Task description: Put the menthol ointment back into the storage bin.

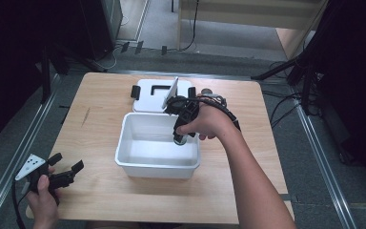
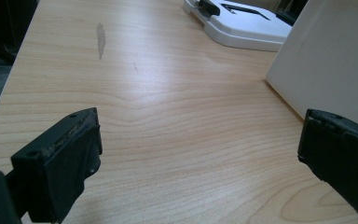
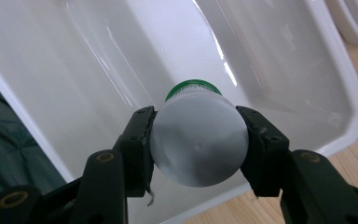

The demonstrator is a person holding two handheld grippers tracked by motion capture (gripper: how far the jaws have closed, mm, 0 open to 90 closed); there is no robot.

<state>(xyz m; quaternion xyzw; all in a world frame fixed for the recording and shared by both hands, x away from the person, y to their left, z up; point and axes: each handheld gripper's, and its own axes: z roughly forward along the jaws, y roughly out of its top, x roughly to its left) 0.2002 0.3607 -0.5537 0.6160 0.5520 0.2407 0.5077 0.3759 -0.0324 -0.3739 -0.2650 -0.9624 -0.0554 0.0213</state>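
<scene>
**Bottle held over the bin**

The right gripper has its jaws clamped on a green-capped bottle, inside the white bin. Left of the bin, the left gripper rests on the table, jaws apart, holding nothing.

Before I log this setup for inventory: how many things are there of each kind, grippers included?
Grippers: 2, left gripper and right gripper
Bins: 1, white bin
Lids: 1, white lid
Bottles: 1, green-capped bottle
Total: 5

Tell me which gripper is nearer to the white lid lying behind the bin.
Right. The right gripper holds a green-capped bottle over the white bin, just before the lid. The left gripper hovers open at the table's near-left corner.
</scene>
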